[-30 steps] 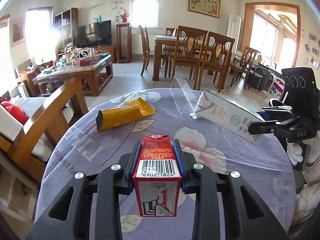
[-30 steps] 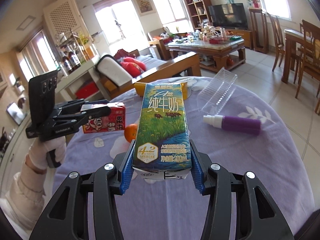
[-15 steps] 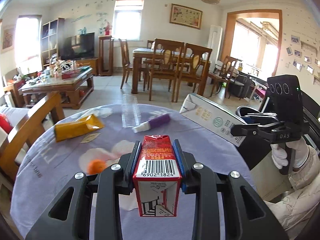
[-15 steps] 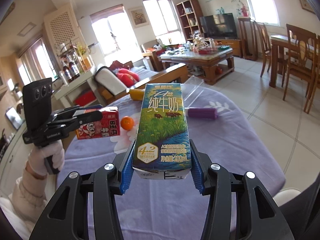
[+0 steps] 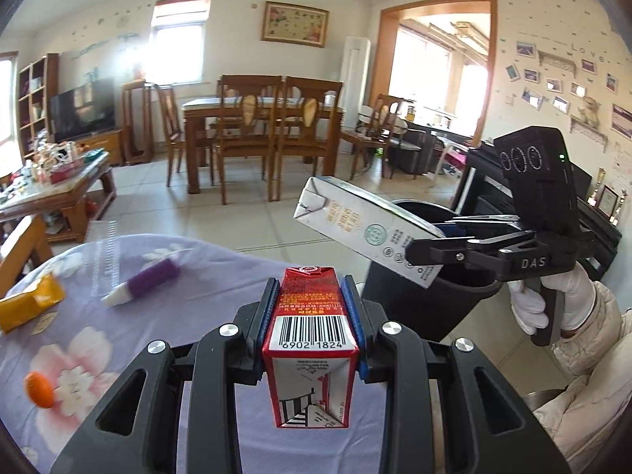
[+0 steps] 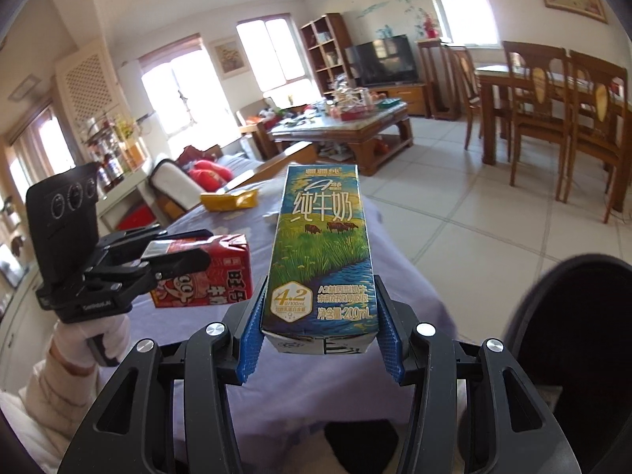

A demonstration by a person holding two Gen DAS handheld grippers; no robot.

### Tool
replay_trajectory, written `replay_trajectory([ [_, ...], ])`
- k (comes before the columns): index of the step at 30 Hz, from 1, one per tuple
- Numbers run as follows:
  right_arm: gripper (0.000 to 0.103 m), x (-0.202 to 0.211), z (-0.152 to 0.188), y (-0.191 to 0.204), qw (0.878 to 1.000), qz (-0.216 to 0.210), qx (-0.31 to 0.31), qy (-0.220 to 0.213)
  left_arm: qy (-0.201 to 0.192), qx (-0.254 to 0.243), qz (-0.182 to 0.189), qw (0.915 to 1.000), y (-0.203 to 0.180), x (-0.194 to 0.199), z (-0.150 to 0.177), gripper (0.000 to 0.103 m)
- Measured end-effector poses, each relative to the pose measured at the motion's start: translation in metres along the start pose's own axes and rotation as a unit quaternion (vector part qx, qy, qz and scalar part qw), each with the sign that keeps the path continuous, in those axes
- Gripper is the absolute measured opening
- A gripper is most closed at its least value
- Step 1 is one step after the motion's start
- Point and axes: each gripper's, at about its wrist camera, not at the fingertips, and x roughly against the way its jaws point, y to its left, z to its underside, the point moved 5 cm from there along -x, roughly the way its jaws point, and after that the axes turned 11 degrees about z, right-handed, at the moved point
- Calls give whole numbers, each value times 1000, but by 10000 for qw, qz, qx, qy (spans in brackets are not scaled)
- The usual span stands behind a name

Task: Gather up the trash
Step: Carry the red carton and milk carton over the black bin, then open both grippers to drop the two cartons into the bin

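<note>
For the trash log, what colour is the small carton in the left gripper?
Red carton, white bottom; clearest in the left wrist view.

a lived-in home, an open living and dining room in one. a wooden dining table [image 5: 260,108] with carved chairs [image 5: 241,126] stands on the pale tiled floor [image 6: 493,213]; a television [image 6: 381,61] sits on a low cabinet beside a bookshelf [image 6: 326,49], and a cluttered coffee table [image 6: 347,124] stands near a sofa with red cushions [image 6: 209,173]. framed photos [image 5: 553,91] line one wall — a flowered cloth covers the near desk [image 5: 221,272].
</note>
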Motion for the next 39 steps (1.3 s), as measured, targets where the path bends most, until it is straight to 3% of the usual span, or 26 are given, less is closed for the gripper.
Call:
replay_trajectory([
  [10, 49, 41, 34, -98, 9954, 596, -752, -70, 130, -298, 748, 9967, -61, -81, -22, 32],
  [20, 49, 64, 73, -180, 9841, 1026, -1445, -80, 299, -502, 1178, 9913, -108, -145, -30, 32],
  [39, 49, 76, 117, -239, 9740, 1427, -1758, 50, 895, -543, 1465, 9837, -136, -217, -14, 32],
])
